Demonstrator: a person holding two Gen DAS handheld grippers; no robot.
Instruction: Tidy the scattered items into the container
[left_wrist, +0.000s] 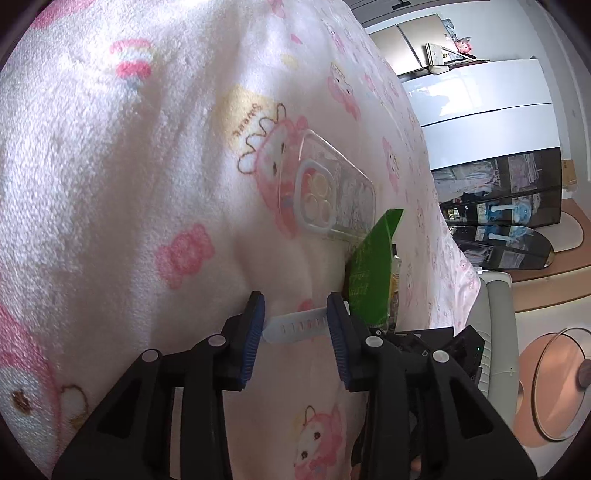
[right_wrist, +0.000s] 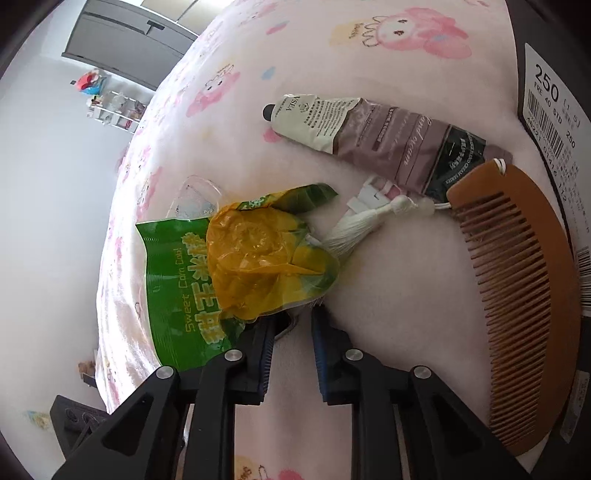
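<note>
My left gripper (left_wrist: 295, 314) is open, its jaws either side of a pale blue watch strap (left_wrist: 295, 325) lying on the pink blanket. A clear phone case (left_wrist: 332, 188) lies ahead of it, and a green corn packet (left_wrist: 373, 269) stands to the right. In the right wrist view my right gripper (right_wrist: 293, 317) has its jaws narrowly apart at the lower edge of the green and yellow sweet corn packet (right_wrist: 240, 266); I cannot tell whether it holds the packet. A hand cream tube (right_wrist: 369, 133), a wooden comb (right_wrist: 524, 280) with a white tassel (right_wrist: 354, 225) lie to the right.
A dark box with a barcode label (right_wrist: 554, 110) sits at the right edge behind the comb. The pink cartoon blanket (left_wrist: 129, 166) covers the bed. Off the bed's edge are glass cabinets (left_wrist: 509, 195), a white unit and a round glass lid (left_wrist: 554, 384).
</note>
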